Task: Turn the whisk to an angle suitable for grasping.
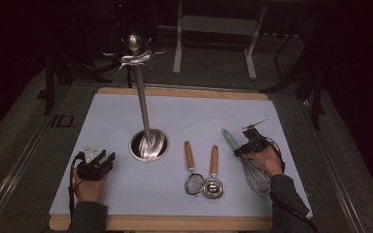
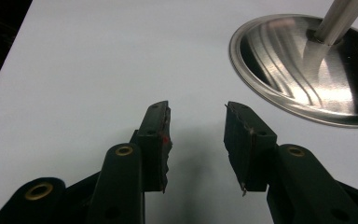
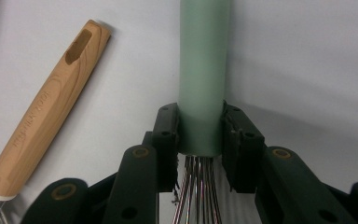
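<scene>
A whisk with a pale green handle (image 1: 229, 140) and wire loops (image 1: 256, 178) lies at the right of the white mat. My right gripper (image 1: 244, 148) is shut on that green handle (image 3: 203, 70) just above the wires (image 3: 198, 198), one jaw on each side. My left gripper (image 1: 104, 160) rests low at the left of the mat. In the left gripper view it (image 2: 196, 135) is open with nothing between its jaws. A steel utensil stand has a round base (image 1: 148, 145) (image 2: 307, 70) just right of the left gripper, and its pole (image 1: 142, 99) rises to a ring of hooks (image 1: 135, 54).
Two wooden-handled utensils lie side by side mid-mat: a small strainer (image 1: 192, 171) and a steel-headed tool (image 1: 213, 176). One wooden handle (image 3: 51, 107) lies left of the whisk. The mat (image 1: 213, 111) covers a wooden table; dark floor and a table frame (image 1: 213, 29) lie beyond.
</scene>
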Tool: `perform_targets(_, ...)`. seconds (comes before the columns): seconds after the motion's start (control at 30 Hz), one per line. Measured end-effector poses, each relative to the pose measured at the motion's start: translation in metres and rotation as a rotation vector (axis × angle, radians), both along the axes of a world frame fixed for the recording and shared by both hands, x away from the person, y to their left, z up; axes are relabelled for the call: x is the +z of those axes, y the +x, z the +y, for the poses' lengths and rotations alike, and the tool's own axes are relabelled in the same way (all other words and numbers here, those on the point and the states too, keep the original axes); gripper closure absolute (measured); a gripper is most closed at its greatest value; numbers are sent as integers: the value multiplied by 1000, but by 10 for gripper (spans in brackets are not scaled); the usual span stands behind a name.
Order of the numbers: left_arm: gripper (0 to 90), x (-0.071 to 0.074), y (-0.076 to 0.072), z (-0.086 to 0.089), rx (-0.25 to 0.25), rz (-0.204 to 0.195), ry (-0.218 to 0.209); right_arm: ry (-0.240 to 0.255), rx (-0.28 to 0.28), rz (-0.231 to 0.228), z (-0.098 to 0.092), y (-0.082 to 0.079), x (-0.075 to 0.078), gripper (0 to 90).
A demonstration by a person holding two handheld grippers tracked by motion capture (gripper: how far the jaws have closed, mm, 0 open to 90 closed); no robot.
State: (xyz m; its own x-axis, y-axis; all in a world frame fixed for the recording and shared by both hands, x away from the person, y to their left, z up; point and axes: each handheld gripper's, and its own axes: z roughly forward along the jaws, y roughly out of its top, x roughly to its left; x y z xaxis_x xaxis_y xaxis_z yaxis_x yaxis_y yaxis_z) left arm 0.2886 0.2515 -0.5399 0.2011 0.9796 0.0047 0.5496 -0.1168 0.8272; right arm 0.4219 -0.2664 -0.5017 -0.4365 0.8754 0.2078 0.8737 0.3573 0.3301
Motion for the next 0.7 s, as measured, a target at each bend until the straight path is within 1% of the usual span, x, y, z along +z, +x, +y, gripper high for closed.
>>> perform_targets(0.03, 613, 0, 0, 0, 0, 0, 0, 5, -3, -3, 0, 0, 1, 690)
perform_targets(0.07, 612, 0, 0, 0, 0, 0, -1, 23, -6, -8, 1, -1, 1, 691)
perform_targets(0.1, 613, 0, 0, 0, 1, 1, 0, 34, -1, -10, 2, -2, 1, 691)
perform_targets(0.13, 613, 0, 0, 0, 1, 1, -1, 55, 12, -23, 5, -4, 2, 691)
perform_targets(0.17, 613, 0, 0, 0, 1, 1, -1, 55, 12, -23, 5, -4, 2, 691)
perform_targets(0.27, 613, 0, 0, 0, 1, 0, 1, 89, 34, -58, 10, -8, 9, 691)
perform_targets(0.37, 613, 0, 0, 0, 0, -1, 1, 135, 60, -112, 14, -12, 20, 692)
perform_targets(0.4, 613, 0, 0, 0, 0, -1, 0, 159, 85, -154, 18, -14, 28, 692)
perform_targets(0.43, 613, 0, 0, 0, 1, -1, 0, 159, 85, -154, 18, -14, 28, 692)
perform_targets(0.5, 612, 0, 0, 0, 1, 0, -1, 186, 122, -204, 21, -17, 35, 692)
perform_targets(0.53, 613, 0, 0, 0, 1, 0, -1, 205, 148, -243, 25, -19, 41, 692)
perform_targets(0.57, 613, 0, 0, 0, 0, 0, -1, 205, 148, -243, 25, -19, 41, 692)
perform_targets(0.6, 613, 0, 0, 0, 0, 0, 0, 220, 177, -260, 27, -20, 44, 692)
perform_targets(0.7, 613, 0, 0, 0, 0, 0, 0, 260, 238, -339, 33, -24, 54, 692)
